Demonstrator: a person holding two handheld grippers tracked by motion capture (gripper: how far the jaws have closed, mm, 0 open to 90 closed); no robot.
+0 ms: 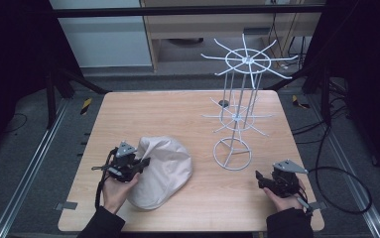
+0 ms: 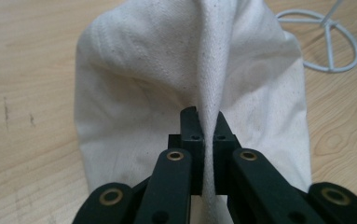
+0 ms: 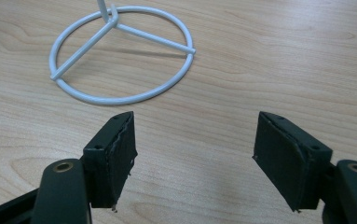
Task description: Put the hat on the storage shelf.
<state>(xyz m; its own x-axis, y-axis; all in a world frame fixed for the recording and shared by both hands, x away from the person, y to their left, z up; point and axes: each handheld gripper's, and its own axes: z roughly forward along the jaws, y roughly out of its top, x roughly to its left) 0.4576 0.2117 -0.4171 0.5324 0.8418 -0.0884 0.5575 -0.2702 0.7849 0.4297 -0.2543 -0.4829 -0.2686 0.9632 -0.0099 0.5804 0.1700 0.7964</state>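
A cream-white cloth hat (image 1: 165, 171) lies in a soft mound on the wooden table (image 1: 177, 114), left of centre. My left gripper (image 1: 145, 161) comes at it from the left and is shut on a raised fold of the fabric. In the left gripper view the fold (image 2: 209, 70) runs up from between the two pressed jaws of the left gripper (image 2: 207, 123). My right gripper (image 1: 260, 179) rests near the table's front right, held in a hand, apart from the hat. Its jaws stand wide open over bare wood in the right gripper view (image 3: 195, 140).
A white wire display rack (image 1: 237, 116) with two tiers of radiating hooks stands right of centre. Its ring base (image 3: 120, 51) lies just beyond the right gripper, and the ring (image 2: 327, 42) also shows past the hat. Black frame legs and cables surround the table.
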